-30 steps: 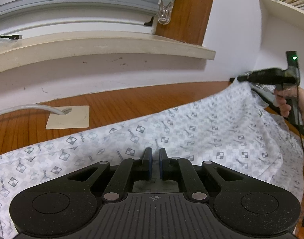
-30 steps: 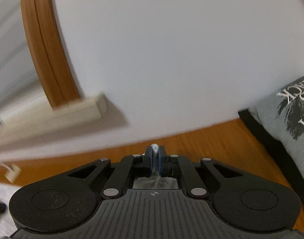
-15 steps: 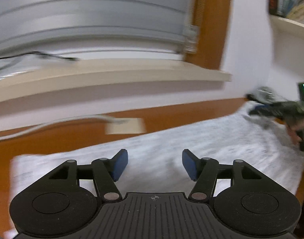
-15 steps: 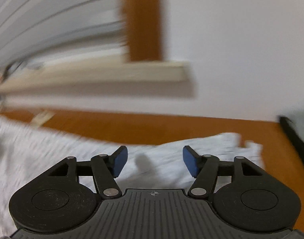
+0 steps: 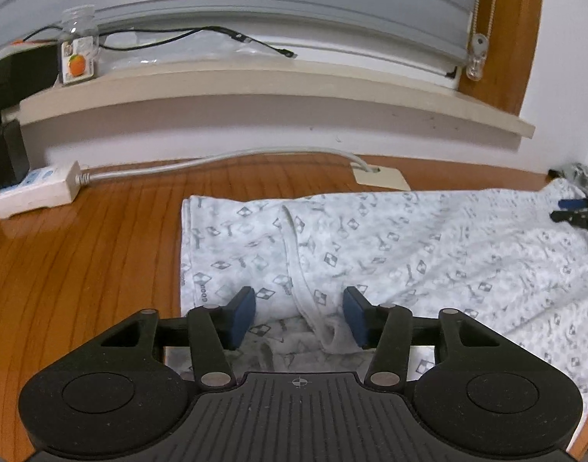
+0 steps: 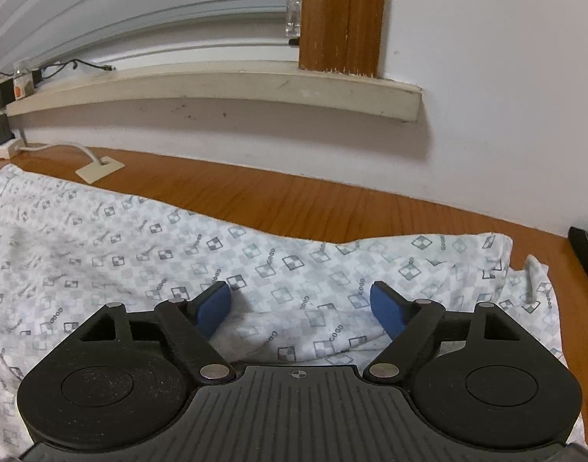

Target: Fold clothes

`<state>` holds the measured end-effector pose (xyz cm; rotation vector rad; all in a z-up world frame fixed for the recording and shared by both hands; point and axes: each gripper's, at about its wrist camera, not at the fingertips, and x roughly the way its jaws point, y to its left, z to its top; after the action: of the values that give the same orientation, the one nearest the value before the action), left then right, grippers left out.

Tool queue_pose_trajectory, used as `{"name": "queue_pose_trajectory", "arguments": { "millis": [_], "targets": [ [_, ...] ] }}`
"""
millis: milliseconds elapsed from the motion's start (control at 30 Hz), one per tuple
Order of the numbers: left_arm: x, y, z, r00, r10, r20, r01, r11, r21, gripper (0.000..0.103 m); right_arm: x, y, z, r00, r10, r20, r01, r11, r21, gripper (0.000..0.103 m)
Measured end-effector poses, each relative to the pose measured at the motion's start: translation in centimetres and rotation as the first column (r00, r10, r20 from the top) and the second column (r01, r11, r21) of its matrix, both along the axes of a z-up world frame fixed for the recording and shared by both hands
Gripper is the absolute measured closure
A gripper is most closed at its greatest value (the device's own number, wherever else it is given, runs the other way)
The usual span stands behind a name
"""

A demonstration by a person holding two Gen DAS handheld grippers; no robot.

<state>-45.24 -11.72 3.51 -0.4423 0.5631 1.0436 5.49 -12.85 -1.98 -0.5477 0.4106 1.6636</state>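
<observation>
the left gripper (image 5: 298,317) hangs low over the patterned garment (image 5: 409,254), jaws closing, a raised hem fold between the pads but unpinched. the right gripper (image 6: 301,310), jaws opening, grips nothing, the cloth flat beneath. it lies on the wooden table (image 5: 82,261) below the windowsill (image 5: 255,84).

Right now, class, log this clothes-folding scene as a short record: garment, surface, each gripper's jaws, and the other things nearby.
garment: white patterned cotton garment, spread flat, partly folded over
surface: brown wooden table
left gripper: jaws closing, a raised fabric edge between them, pads not pressing it
right gripper: jaws opening above the fabric, holding nothing
nearby: white power strip at the table's far left; glass jar with an orange label on the beige window sill
</observation>
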Motion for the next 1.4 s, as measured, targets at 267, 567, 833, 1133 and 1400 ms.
{"name": "queue_pose_trajectory", "arguments": {
  "millis": [267,567,833,1133,1400],
  "targets": [
    [1.3,-0.1,0.0,0.999,-0.047,-0.014,0.048,0.999,0.001,0.072,0.3,0.1,-0.1,1.000,-0.016,-0.010,0.016,1.000,0.009,0.020],
    [-1.2,-1.0,3.3,0.995,-0.042,0.088,0.039,0.998,0.039,0.094,1.7,-0.2,0.2,0.995,-0.052,-0.079,0.055,0.998,0.036,0.019],
    [1.1,3.2,2.0,1.000,-0.025,0.010,0.025,0.999,-0.020,0.049,1.8,-0.3,0.2,0.995,-0.054,-0.087,0.058,0.998,0.039,0.019],
    [2.2,5.0,3.2,0.999,-0.003,0.044,0.000,0.997,0.074,0.101,1.9,-0.5,0.4,0.993,-0.059,-0.102,0.064,0.997,0.046,0.018],
    [2.3,5.6,2.2,0.997,0.054,-0.056,-0.051,0.998,0.038,0.038,1.9,-0.5,0.5,0.993,-0.050,-0.108,0.055,0.998,0.040,0.015]
  ]
}}
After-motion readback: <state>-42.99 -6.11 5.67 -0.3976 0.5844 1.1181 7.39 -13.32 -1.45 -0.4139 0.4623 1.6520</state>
